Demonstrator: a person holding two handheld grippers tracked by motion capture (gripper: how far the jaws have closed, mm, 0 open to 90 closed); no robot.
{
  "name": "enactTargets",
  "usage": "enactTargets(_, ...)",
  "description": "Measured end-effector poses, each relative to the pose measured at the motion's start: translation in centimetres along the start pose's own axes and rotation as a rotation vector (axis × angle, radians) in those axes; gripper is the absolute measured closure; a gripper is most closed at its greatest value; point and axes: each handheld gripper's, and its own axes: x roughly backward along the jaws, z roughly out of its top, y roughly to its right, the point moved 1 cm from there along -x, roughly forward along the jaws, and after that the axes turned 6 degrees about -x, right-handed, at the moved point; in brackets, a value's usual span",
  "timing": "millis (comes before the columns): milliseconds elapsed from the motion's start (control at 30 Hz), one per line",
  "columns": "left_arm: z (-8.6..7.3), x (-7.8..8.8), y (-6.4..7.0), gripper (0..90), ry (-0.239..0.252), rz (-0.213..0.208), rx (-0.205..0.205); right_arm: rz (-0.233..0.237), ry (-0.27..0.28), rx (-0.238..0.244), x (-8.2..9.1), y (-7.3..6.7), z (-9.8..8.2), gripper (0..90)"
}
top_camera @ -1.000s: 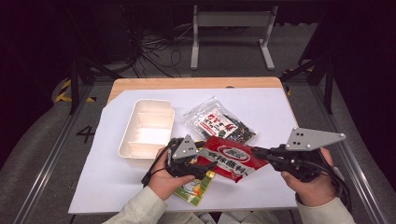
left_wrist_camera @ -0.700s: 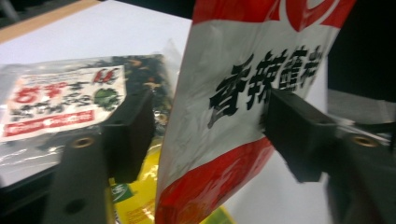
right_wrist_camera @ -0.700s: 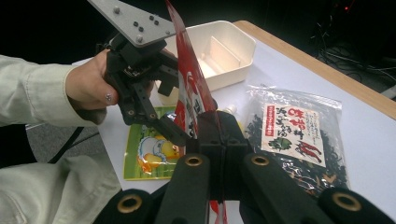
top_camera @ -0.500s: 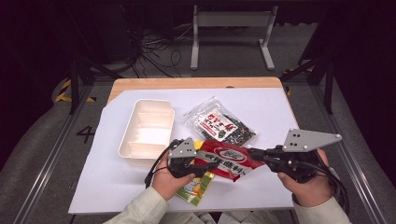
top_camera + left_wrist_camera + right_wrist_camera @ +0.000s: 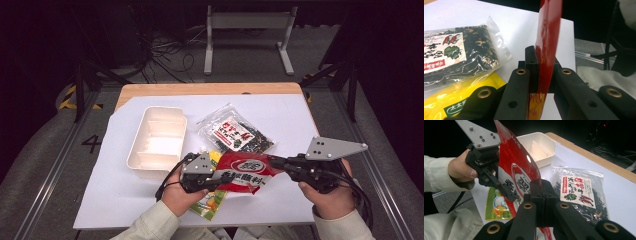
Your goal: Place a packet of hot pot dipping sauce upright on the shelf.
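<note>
**Red packet held up between both grippers**

The red packet (image 5: 245,171) is off the table now, hanging over the front part of the white sheet (image 5: 310,125). The left gripper (image 5: 214,182) has just been closing, and in the left gripper view its jaws are clamped on the packet's thin edge. The right gripper (image 5: 272,161) pinches the opposite end, jaws tight together on the foil.

Under the red one there's a yellow-green packet (image 5: 212,202) lying flat on the sheet, partly covered. Just behind it sits a clear bag of dark dried stuff (image 5: 235,134), and to its left a white divided tray (image 5: 156,141), well clear of both grippers.
</note>
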Motion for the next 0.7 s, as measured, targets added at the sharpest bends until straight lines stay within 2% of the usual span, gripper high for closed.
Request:
enactTargets(133, 0.1, 0.2, 0.1, 86.1, -0.006, -0.005, 0.003, 0.006, 0.012, -0.018, 0.0, 0.4, -0.2, 86.5)
enactTargets(267, 0.1, 0.5, 0.0, 86.5, -0.011, -0.003, 0.001, -0.005, 0.044, -0.037, 0.3, 0.9, -0.3, 76.7)
enactTargets(433, 0.3, 1.3, -0.2, 86.6, -0.009, 0.015, -0.003, -0.034, 0.062, -0.049, 0.9, 1.6, -0.6, 68.7)
enactTargets(467, 0.4, 1.4, -0.3, 86.6, -0.006, 0.019, 0.002, -0.039, 0.066, -0.063, 1.1, 1.9, -0.8, 67.6)
enactTargets(700, 0.4, 2.5, -0.6, 86.6, 0.003, 0.047, 0.004, -0.064, 0.086, -0.093, 1.7, 3.3, -1.7, 62.5)
